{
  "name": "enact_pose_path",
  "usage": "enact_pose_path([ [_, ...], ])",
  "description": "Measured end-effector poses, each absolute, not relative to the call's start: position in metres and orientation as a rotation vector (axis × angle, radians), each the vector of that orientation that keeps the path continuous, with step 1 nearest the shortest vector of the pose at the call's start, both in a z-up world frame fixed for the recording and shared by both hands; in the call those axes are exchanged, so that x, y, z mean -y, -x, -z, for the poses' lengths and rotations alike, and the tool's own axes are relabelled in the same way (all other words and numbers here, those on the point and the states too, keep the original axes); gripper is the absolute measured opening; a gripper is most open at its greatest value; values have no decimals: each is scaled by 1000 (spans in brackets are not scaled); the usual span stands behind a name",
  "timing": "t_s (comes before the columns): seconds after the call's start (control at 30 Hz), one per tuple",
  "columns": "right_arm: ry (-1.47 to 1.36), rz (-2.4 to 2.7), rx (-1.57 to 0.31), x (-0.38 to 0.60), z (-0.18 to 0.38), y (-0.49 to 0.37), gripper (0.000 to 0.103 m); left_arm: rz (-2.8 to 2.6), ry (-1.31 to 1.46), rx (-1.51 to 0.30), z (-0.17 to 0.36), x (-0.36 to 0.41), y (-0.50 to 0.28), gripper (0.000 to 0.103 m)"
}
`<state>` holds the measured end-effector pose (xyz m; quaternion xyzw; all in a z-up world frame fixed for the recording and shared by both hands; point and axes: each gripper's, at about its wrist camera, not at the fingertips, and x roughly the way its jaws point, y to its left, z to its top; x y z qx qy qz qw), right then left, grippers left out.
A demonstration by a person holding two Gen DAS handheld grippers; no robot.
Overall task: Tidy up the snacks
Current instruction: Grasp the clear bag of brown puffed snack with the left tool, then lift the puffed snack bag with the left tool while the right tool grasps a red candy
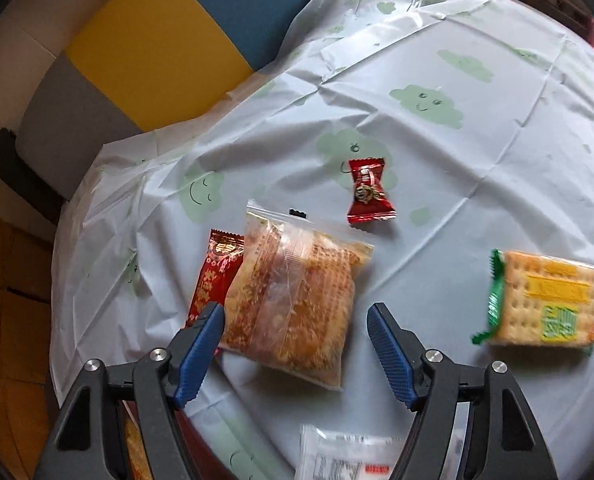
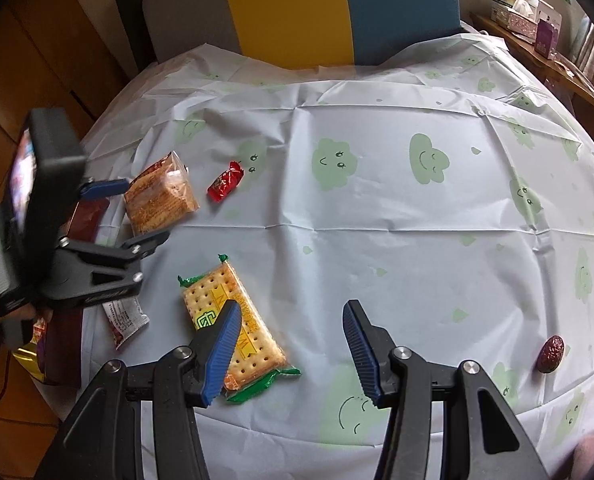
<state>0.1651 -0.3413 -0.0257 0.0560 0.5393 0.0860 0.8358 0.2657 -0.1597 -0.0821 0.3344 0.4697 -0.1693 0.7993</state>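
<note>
A clear bag of orange-brown crisp snack (image 1: 293,300) lies on the cloud-print tablecloth (image 1: 437,160), with a red patterned packet (image 1: 217,276) tucked under its left side. My left gripper (image 1: 295,312) hovers open over the bag's near end, one finger on each side and neither pad touching it. The right wrist view shows that gripper (image 2: 145,209) at the left, straddling the same bag (image 2: 159,196). A cracker pack with green ends (image 2: 233,320) lies under the left finger of my open right gripper (image 2: 292,308), which has nothing between its fingers. A small red candy (image 1: 369,192) sits beyond the bag.
A white printed packet (image 2: 125,316) lies near the table's left front edge. A dark red date (image 2: 550,353) rests at the right. A grey, yellow and blue chair (image 2: 317,12) stands behind the table. A wooden shelf with boxes (image 2: 537,24) is at the far right.
</note>
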Motion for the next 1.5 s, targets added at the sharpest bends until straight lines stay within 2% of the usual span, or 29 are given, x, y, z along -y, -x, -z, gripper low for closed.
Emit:
enact_pose_path([
  [0.07, -114, -184, -1144, 340, 26, -165, 54, 357, -700, -997, 86, 159, -269, 72],
  [0.1, -112, -183, -1145, 340, 26, -165, 54, 360, -680, -987, 85, 158, -268, 62],
  [0.2, -110, -178, -1150, 340, 28, -166, 54, 358, -650, -965, 84, 157, -261, 60],
  [0.6, -86, -138, -1166, 340, 33, -166, 54, 398, -303, -926, 33, 132, -169, 60],
  [0.9, -57, -106, -1174, 340, 38, -163, 54, 337, -241, -909, 49, 106, -79, 60],
  [1.17, -45, -133, -1168, 330, 42, -161, 54, 286, -191, -926, 79, 82, -45, 60],
  [1.4, -114, -240, -1161, 315, 40, -160, 53, 289, -201, -869, 85, 80, -36, 60],
  [1.5, -114, -247, -1159, 305, 36, -168, 49, 285, -214, -851, 87, 81, -32, 60],
])
